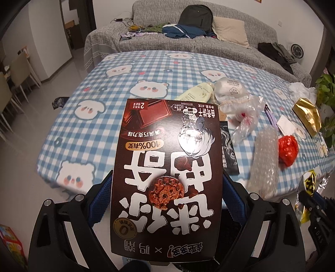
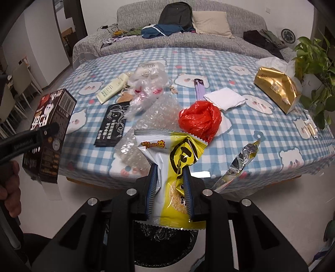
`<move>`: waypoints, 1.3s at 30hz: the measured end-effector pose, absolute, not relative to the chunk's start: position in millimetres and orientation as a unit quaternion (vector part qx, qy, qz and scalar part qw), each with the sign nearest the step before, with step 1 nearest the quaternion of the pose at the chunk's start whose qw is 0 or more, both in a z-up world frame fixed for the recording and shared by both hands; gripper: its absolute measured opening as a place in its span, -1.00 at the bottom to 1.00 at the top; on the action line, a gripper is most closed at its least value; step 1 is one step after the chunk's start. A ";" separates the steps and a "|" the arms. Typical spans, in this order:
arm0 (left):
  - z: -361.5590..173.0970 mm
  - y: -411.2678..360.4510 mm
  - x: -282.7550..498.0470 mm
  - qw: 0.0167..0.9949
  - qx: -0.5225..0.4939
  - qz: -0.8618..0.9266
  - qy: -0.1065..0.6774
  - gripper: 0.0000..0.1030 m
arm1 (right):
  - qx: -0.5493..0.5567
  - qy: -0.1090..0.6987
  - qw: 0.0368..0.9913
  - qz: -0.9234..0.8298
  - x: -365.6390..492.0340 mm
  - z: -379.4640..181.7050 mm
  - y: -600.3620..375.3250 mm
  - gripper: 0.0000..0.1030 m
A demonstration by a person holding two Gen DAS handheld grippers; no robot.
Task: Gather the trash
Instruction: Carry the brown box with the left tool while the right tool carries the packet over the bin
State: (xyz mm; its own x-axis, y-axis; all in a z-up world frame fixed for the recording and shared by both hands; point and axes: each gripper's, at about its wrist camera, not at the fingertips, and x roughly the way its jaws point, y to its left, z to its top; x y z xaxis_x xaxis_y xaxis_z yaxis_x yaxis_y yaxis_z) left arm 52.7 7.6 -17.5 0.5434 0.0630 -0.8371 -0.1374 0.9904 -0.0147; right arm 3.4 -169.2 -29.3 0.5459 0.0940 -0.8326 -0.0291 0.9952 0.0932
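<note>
Checked tablecloth (image 2: pixel 240 129) beyond the bin (image 2: pixel 165 246) remains littered: red bag (image 2: pixel 199 117), bubble wrap (image 2: pixel 146 125), gold pack (image 2: pixel 276 90). My left gripper (image 1: pixel 165 194) clamps the cookie box (image 1: pixel 165 167); my right gripper (image 2: pixel 170 188) pinches the yellow wrapper (image 2: pixel 173 167) above that bin. Most work is left.

Bin (image 2: pixel 167 251) below wrapper (image 2: pixel 169 167); box (image 2: pixel 48 134) left; table (image 2: pixel 240 146) ahead; sofa (image 2: pixel 240 23) behind.

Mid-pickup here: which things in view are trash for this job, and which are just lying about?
Trash for the job:
- dark brown cardboard cookie box, held in left gripper
- yellow-and-white snack wrapper, held in right gripper
- crumpled red plastic bag
- clear bubble wrap
- black-lined bin

Probably lying about:
- green potted plant
- black backpack
- beige cushion
</note>
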 end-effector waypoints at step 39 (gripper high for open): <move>-19.8 -48.9 -87.9 0.885 -0.061 0.053 0.459 0.76 | 0.054 0.462 0.884 0.042 -106.5 -17.0 -149.0 -0.54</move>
